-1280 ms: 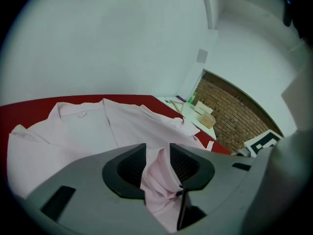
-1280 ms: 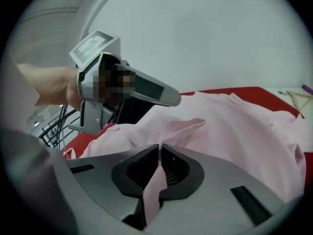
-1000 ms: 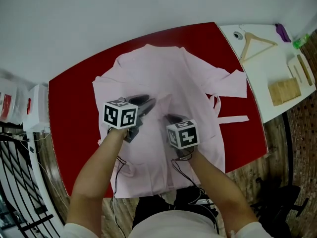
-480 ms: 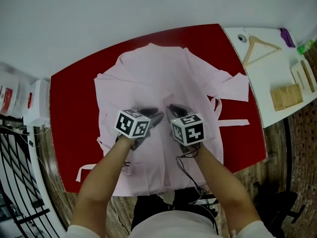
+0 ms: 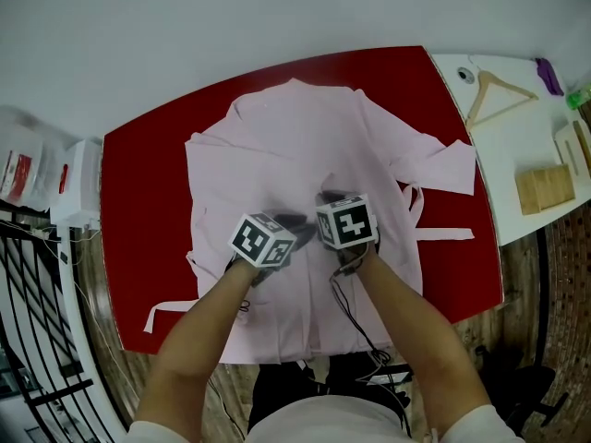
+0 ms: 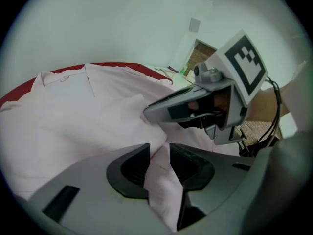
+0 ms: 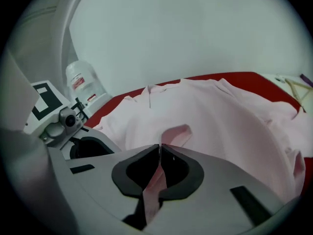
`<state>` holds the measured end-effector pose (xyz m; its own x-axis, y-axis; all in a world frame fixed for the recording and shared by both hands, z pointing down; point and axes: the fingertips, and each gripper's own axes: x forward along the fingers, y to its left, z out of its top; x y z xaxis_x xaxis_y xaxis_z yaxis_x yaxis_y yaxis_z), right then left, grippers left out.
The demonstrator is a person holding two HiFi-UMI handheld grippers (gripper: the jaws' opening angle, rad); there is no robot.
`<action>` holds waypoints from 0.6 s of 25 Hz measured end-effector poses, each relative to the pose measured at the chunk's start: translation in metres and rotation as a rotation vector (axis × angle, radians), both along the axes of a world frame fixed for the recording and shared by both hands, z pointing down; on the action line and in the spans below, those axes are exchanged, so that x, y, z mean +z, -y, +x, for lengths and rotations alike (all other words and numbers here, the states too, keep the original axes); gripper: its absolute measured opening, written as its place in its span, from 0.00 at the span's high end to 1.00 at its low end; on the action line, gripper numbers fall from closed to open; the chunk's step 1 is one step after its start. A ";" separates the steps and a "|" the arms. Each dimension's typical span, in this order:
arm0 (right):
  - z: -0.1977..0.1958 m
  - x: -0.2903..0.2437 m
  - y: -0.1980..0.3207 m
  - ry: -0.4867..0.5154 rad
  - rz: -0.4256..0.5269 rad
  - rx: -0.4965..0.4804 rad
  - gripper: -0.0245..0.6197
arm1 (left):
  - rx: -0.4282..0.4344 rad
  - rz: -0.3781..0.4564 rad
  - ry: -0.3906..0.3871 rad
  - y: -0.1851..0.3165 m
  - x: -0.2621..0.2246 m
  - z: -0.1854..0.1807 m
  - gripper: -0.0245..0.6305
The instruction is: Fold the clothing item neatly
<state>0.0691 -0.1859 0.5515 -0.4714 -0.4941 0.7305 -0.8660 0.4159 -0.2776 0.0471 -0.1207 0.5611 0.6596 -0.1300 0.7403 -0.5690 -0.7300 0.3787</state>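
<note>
Pink robe (image 5: 305, 146) lies spread on the red counter (image 5: 138, 183). At its middle, your left gripper (image 6: 159, 158) fingers pinch a thick fold and your right gripper (image 7: 160, 153) fingers clamp a thin edge. Next, I judge, carry both across together.

This looks like a plain workroom set up for recording trials rather than a home. A bare white wall (image 5: 231, 26) backs a red surface (image 5: 138, 210) with only a pink garment (image 5: 305, 146) spread on it. Beside it, a white table (image 5: 499, 164) holds laid-out props: a wooden hanger (image 5: 511, 85) and wood blocks (image 5: 543, 187). The left hand-held gripper (image 6: 159, 153) and right hand-held gripper (image 7: 160, 153) carry marker cubes, and cables (image 5: 351, 312) trail from them. White boxes (image 5: 81, 185) and a bottle (image 7: 82, 82) stand off the surface's other end, near a black railing (image 5: 28, 321). The floor (image 5: 106, 340) is wood plank.
</note>
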 end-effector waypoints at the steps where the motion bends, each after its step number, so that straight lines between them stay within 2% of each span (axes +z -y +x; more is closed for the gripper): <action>1: 0.005 0.001 -0.001 0.004 -0.013 0.021 0.92 | -0.003 -0.001 0.004 0.000 0.002 0.000 0.76; 4: 0.017 0.010 -0.006 -0.007 -0.034 0.048 0.92 | -0.010 0.001 0.009 0.000 0.004 0.000 0.76; 7: 0.020 0.009 -0.006 0.025 -0.036 0.051 0.92 | -0.019 -0.003 0.008 0.001 0.003 0.000 0.76; 15: 0.039 -0.018 -0.009 0.081 0.065 0.065 0.92 | -0.053 0.011 -0.079 -0.008 -0.026 0.003 0.76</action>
<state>0.1077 -0.1765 0.5331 -0.4927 -0.5709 0.6567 -0.8677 0.3790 -0.3216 0.0503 -0.1122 0.5355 0.7076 -0.1736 0.6850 -0.5755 -0.7040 0.4161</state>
